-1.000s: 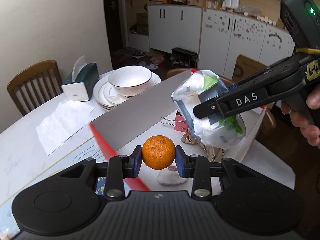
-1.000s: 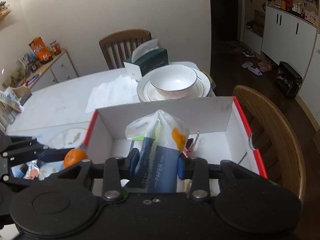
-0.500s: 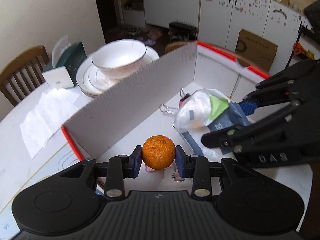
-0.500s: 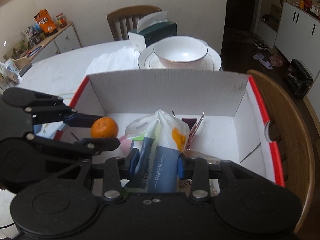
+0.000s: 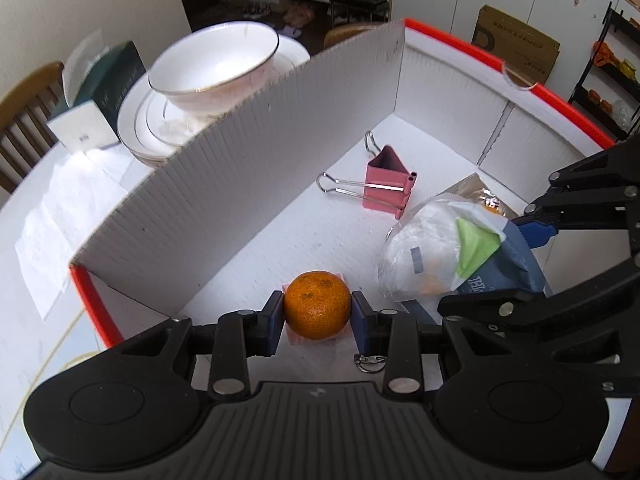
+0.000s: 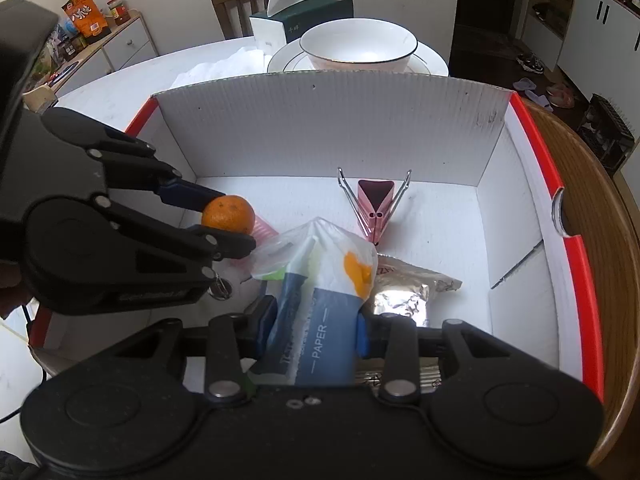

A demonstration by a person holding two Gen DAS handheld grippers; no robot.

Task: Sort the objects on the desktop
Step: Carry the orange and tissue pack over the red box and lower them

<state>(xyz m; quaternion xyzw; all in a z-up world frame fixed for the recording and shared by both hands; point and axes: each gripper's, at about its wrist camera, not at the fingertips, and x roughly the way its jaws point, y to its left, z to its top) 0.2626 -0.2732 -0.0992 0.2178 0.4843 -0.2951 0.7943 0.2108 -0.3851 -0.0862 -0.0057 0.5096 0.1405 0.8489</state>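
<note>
Left gripper (image 5: 317, 317): clamped on the orange (image 5: 317, 305), both pads pressed to its sides, held low inside the box (image 5: 248, 184) near the left wall.
Pink item under the orange (image 6: 265, 229): flat on the box floor, too hidden to identify.
Key ring (image 5: 370, 361): on the floor just below the left gripper's right finger.
Tissue pack (image 6: 316, 316): in clear plastic, blue label reading PAPER, between the right gripper's pads, its top end leaning toward the box middle.
Right gripper (image 6: 316, 330): jaws opening, pack between them and touching both pads.
Binder clip (image 5: 386, 184): pink, on the floor behind the pack, wire handles spread.
Foil packet (image 6: 404, 294): on the floor, right of the pack, partly under it.
Outside the box: bowl (image 6: 358, 46) on stacked plates beyond the far wall.
</note>
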